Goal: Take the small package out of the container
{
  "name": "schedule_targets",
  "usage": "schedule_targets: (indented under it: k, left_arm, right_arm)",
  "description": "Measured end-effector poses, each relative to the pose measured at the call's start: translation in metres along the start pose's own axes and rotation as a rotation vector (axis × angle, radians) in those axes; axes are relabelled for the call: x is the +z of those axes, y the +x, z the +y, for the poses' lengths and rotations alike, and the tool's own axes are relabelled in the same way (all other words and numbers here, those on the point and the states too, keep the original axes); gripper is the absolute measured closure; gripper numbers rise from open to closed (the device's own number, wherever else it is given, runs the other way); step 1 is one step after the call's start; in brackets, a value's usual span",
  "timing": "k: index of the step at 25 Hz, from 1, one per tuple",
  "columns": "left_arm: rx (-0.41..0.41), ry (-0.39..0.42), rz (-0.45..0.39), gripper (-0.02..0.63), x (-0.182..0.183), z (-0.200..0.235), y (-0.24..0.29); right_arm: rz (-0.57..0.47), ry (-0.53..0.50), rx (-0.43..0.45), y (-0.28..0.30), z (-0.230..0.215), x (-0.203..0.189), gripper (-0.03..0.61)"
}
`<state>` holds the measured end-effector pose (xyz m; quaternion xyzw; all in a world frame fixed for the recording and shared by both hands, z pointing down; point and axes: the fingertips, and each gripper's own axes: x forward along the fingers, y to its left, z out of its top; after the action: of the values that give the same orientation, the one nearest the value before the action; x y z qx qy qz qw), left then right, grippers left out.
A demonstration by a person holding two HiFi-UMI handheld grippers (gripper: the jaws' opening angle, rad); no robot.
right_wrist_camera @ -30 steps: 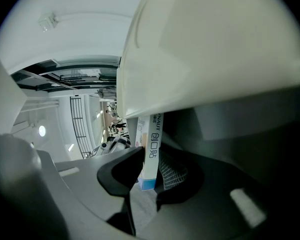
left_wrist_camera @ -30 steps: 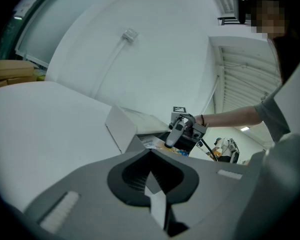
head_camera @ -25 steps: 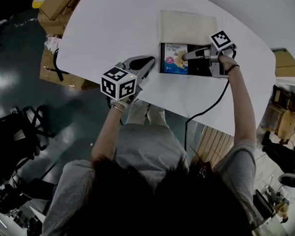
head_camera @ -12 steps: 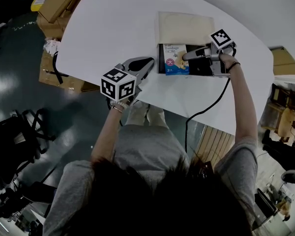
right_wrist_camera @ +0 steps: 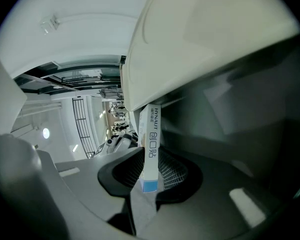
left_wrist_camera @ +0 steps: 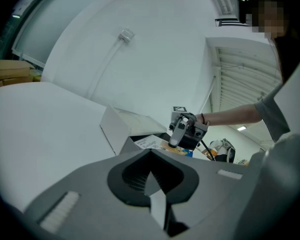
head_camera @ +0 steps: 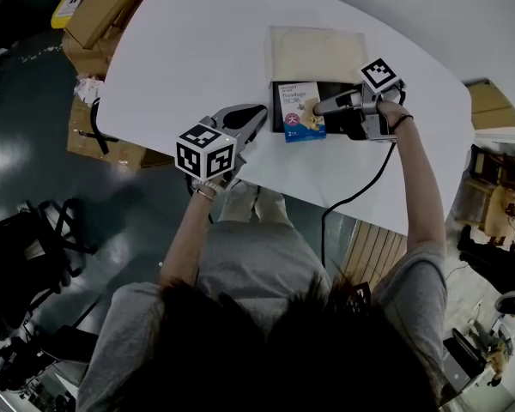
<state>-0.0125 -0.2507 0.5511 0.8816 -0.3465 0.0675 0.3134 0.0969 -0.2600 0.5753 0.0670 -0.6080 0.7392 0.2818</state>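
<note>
The right gripper (head_camera: 318, 107) reaches in from the right over the open container (head_camera: 336, 87), a black box on the white tabletop (head_camera: 206, 50) whose pale lid (head_camera: 316, 54) is folded back on the far side. Its jaws are closed on the small package (head_camera: 297, 108), a flat white carton with a blue end. The right gripper view shows the carton's thin edge (right_wrist_camera: 151, 139) standing upright and pinched between the two jaws, about half open around it. From the head view the package sits tilted at the left part of the container, with its blue end sticking out past the near rim. In the left gripper view the package (left_wrist_camera: 152, 143) shows above the container's wall, with the right gripper just beside it. The left gripper (head_camera: 259, 112) rests on the tabletop near its front edge, just left of the container and apart from it. Its jaws are pressed together with nothing between them.
</note>
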Motion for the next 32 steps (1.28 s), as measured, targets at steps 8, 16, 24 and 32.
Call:
schedule_targets:
  k: [8,16,24,32]
  left_arm:
    - [-0.009,0.018,-0.006,0.62,0.012,0.001,0.0]
    - [-0.013,0.06,-0.032,0.62,0.025,-0.018,-0.014]
    - [-0.021,0.094,-0.066,0.62,0.037,-0.038,-0.021]
    - [-0.044,0.16,-0.111,0.62,0.06,-0.062,-0.024]
  right_arm:
    - [-0.027,-0.031,0.033,-0.001,0.01,-0.004,0.474]
    - [-0.12,-0.138,0.082,-0.019,0.03,-0.027,0.474]
    - [-0.229,-0.233,0.108,-0.042,0.045,-0.05,0.474]
    - [-0.364,-0.351,0.118,-0.063,0.068,-0.06,0.474]
